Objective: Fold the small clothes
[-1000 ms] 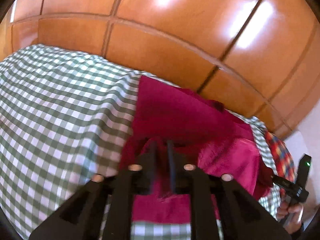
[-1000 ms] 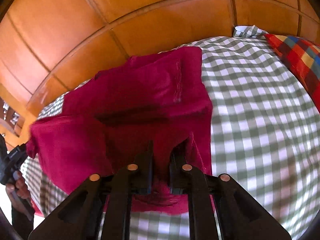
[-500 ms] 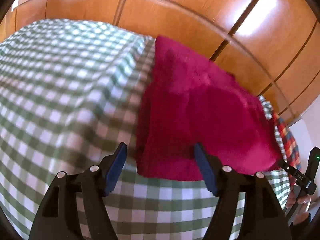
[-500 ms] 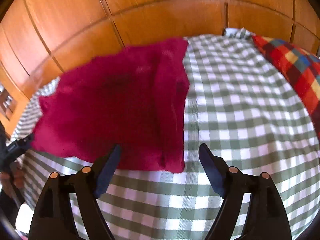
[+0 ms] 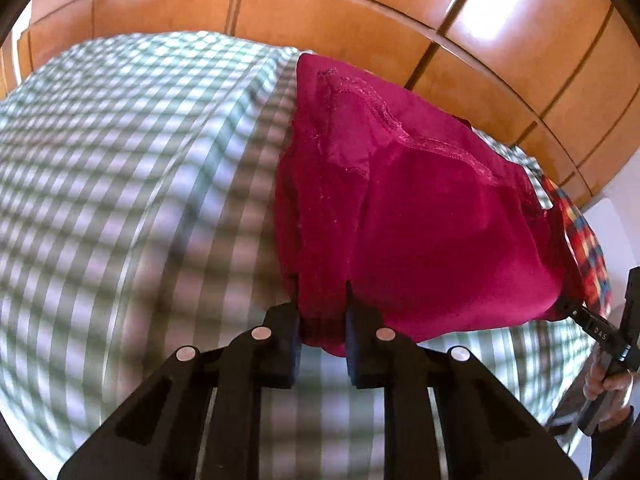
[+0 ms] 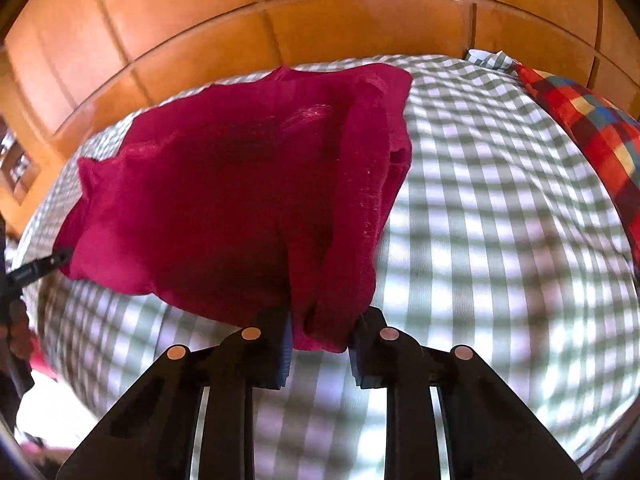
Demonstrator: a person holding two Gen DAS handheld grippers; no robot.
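Observation:
A crimson garment (image 5: 420, 208) lies folded on the green checked bedspread (image 5: 140, 180). In the left wrist view my left gripper (image 5: 322, 320) has its jaws closing on the garment's near left corner, and the cloth is pinched between the pads. In the right wrist view my right gripper (image 6: 320, 332) is closing the same way on the near right corner of the garment (image 6: 224, 200), with cloth bunched between its fingers. Each view shows the other gripper at the garment's far corner: the right gripper (image 5: 600, 332) and the left gripper (image 6: 36, 268).
Orange wooden panels (image 5: 360, 20) rise behind the bed. A red plaid cushion (image 6: 592, 128) lies at the bed's right side, also seen as a plaid strip (image 5: 584, 240). A hand (image 5: 608, 380) holds the right gripper. Checked bedspread stretches left of the garment.
A second ago both grippers held raised cloth. They let go, opened wide with the garment lying folded, drew back to its near edge, and have now closed on its two near corners.

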